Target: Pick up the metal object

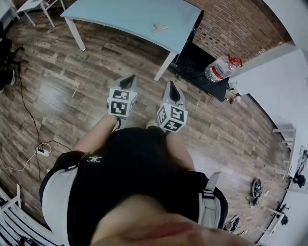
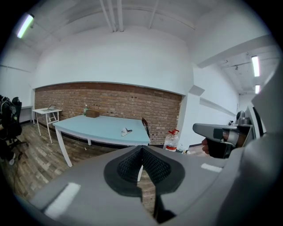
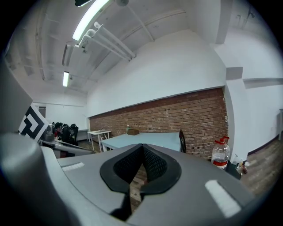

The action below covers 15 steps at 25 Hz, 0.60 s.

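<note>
Your left claw [image 1: 129,78] and right claw [image 1: 172,86], both closed on nothing, aim at the table [image 1: 120,14]; the metal object [image 1: 159,28] lies well ahead, between their 2 lines.

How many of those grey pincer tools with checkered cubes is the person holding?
2. The left gripper is at the head view's left, the right gripper just beside it on the right. Both point toward the blue table, jaws shut, nothing between them.
</note>
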Each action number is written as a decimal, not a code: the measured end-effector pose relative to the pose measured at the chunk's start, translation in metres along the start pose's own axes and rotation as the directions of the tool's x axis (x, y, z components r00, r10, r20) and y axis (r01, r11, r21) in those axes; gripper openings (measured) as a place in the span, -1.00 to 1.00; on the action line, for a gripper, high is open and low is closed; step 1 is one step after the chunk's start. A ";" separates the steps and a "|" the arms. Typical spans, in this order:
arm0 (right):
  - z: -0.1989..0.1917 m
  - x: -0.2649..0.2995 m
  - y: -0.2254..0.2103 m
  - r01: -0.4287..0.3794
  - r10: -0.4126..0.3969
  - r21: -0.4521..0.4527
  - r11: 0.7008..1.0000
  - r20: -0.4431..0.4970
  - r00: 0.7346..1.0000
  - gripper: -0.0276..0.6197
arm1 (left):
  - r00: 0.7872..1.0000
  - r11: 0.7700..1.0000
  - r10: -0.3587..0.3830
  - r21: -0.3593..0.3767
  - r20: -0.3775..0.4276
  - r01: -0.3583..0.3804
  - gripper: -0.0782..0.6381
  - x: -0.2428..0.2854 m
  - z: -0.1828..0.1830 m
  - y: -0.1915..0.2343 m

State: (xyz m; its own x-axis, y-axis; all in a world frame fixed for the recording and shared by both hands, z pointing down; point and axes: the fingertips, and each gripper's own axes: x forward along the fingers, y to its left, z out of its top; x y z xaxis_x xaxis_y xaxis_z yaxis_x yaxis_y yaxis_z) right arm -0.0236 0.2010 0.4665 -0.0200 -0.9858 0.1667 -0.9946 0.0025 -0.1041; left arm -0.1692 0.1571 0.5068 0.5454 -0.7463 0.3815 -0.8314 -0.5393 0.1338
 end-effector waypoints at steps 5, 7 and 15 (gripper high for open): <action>0.004 0.018 0.003 -0.026 0.026 0.000 1.000 0.014 1.000 -0.88 | 1.000 1.000 0.001 0.003 0.001 -0.001 -0.78 0.016 0.005 0.007; 0.004 0.029 -0.003 -0.027 0.027 0.005 1.000 0.016 1.000 -0.88 | 1.000 1.000 0.001 0.010 -0.001 -0.001 -0.78 0.028 0.009 0.008; 0.021 0.095 -0.042 -0.041 0.040 0.030 0.999 0.028 0.999 -0.88 | 1.000 0.999 0.008 0.032 -0.014 -0.007 -0.78 0.096 0.039 0.006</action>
State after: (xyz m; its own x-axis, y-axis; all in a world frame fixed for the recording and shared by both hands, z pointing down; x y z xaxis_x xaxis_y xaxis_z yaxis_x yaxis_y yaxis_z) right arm 0.0182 0.1033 0.4661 -0.0570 -0.9893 0.1345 -0.9893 0.0378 -0.1406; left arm -0.1179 0.0675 0.5088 0.5374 -0.7448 0.3956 -0.8316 -0.5460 0.1018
